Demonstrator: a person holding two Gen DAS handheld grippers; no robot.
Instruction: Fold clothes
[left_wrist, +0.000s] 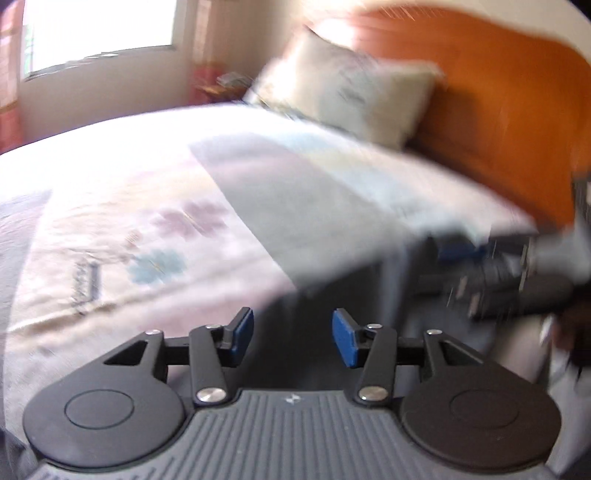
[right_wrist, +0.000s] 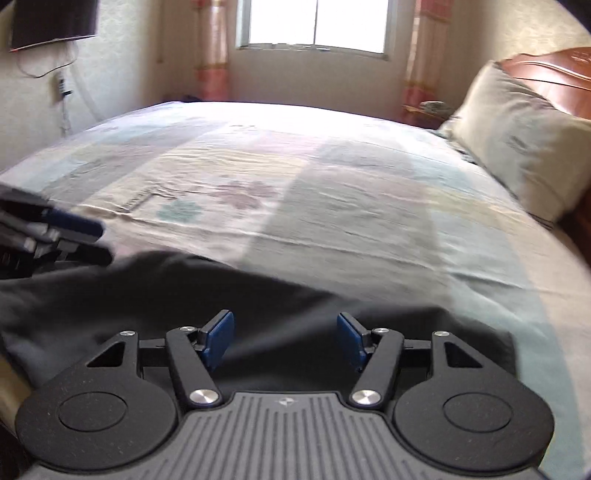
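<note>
A dark garment (right_wrist: 229, 295) lay spread on the bed (right_wrist: 332, 184) at its near edge, directly in front of the right gripper (right_wrist: 285, 341). Its long axis ran across the right wrist view, from the left border toward the lower right, and its far edge made an uneven line against the pale patterned bedspread (right_wrist: 229, 192). Which end was the collar or the hem could not be told. In the blurred left wrist view the same dark cloth (left_wrist: 288, 314) showed only as a smeared patch ahead of the left gripper (left_wrist: 293, 339).

Both grippers had their blue-padded fingers spread apart with nothing between them. The right one hovered just over the garment. The left gripper (right_wrist: 74, 236) also showed at the left border of the right wrist view, just beside the cloth's far edge; contact could not be told.

No containers were visible. A pillow (right_wrist: 517, 136) leaned against the wooden headboard (left_wrist: 509, 110), well apart from the garment, and a window (right_wrist: 317, 24) lit the far wall.
</note>
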